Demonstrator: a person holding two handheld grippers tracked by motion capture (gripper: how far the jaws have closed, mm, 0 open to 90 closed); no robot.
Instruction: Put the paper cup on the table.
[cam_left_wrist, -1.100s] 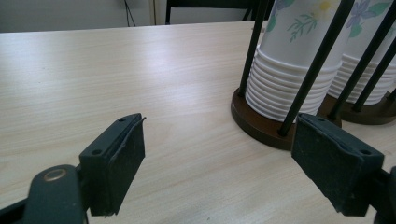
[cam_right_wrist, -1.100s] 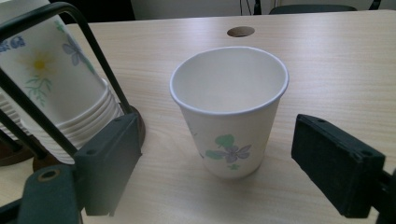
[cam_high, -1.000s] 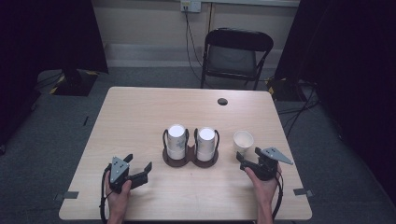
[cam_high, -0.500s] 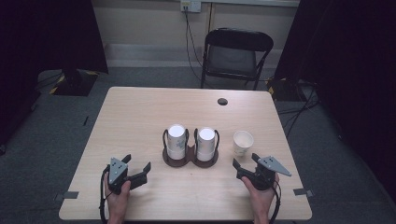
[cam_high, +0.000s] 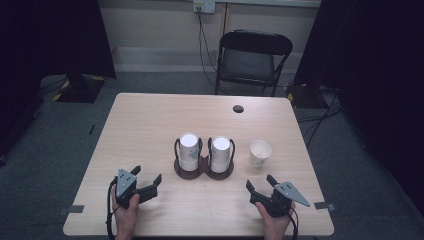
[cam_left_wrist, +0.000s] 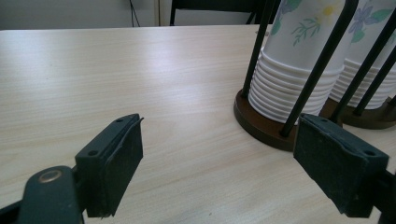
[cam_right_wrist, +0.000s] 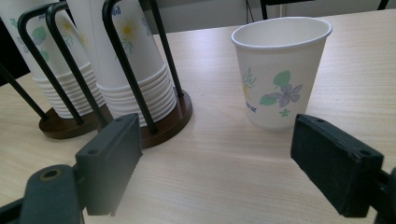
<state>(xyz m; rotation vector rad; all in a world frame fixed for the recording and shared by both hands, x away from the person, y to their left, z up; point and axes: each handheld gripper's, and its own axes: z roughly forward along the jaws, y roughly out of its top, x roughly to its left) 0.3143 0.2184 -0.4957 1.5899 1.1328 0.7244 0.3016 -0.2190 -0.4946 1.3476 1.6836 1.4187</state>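
A dark brown two-slot cup holder (cam_high: 203, 170) with black wire uprights stands mid-table, each slot holding a stack of upside-down floral paper cups (cam_high: 189, 150) (cam_high: 220, 152). One loose floral paper cup (cam_high: 260, 152) (cam_right_wrist: 279, 72) stands upright to the holder's right. My left gripper (cam_high: 146, 177) (cam_left_wrist: 219, 168) rests open near the front left, jaws wide and empty, the holder's base (cam_left_wrist: 261, 123) ahead to its right. My right gripper (cam_high: 260, 183) (cam_right_wrist: 219, 168) is open near the front right, a short way in front of the loose cup, with nothing between its jaws.
The light wood table (cam_high: 150, 125) has a small dark round hole (cam_high: 238, 108) near its far edge. A black folding chair (cam_high: 250, 60) stands behind the table. Dark curtains flank both sides; cables run along the floor at the right.
My right gripper has drawn back from the loose cup toward the table's front edge. The left gripper has barely moved.
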